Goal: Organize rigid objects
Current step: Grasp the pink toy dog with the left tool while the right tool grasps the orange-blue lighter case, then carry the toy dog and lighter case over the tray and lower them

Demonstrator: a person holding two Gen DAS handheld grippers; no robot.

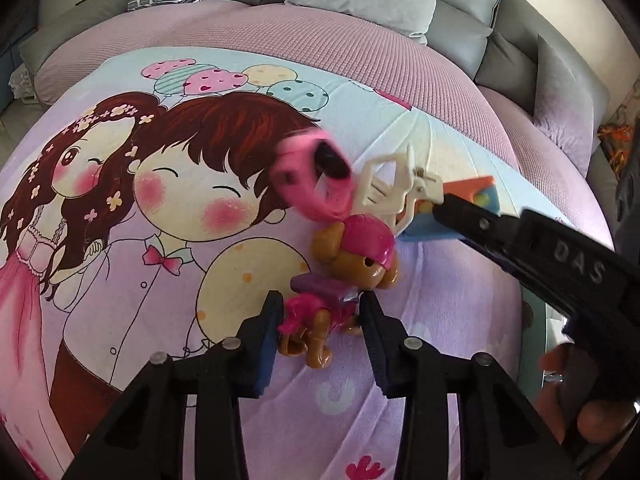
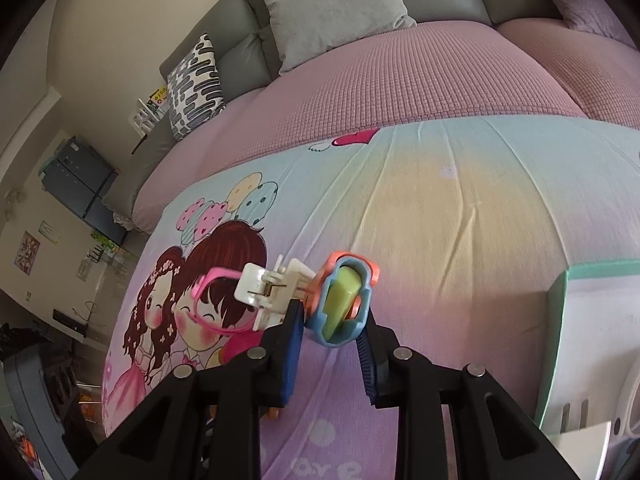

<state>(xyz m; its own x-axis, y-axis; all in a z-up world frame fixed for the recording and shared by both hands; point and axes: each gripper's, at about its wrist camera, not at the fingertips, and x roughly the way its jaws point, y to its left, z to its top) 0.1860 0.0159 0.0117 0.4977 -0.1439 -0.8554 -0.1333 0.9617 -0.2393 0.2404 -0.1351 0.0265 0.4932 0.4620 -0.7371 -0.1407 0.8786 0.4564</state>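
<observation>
A brown toy dog (image 1: 352, 268) in pink cap and pink outfit lies on the cartoon-print sheet (image 1: 160, 240). My left gripper (image 1: 320, 312) is closed around its body. My right gripper (image 2: 332, 316) is shut on a blue, orange and yellow toy (image 2: 344, 304), held above the sheet; it also shows in the left wrist view (image 1: 452, 208). A white hair claw clip (image 2: 272, 288) hangs caught on that toy, and pink toy glasses (image 2: 216, 304) dangle from the clip. In the left wrist view the clip (image 1: 392, 184) and blurred glasses (image 1: 316, 176) hang above the dog.
A white box with a teal rim (image 2: 560, 320) stands at the right edge of the bed. Grey headboard cushions and pillows (image 2: 332, 4) lie at the far end, beyond a pink textured cover (image 2: 400, 88). A patterned pillow (image 2: 196, 84) leans at the left.
</observation>
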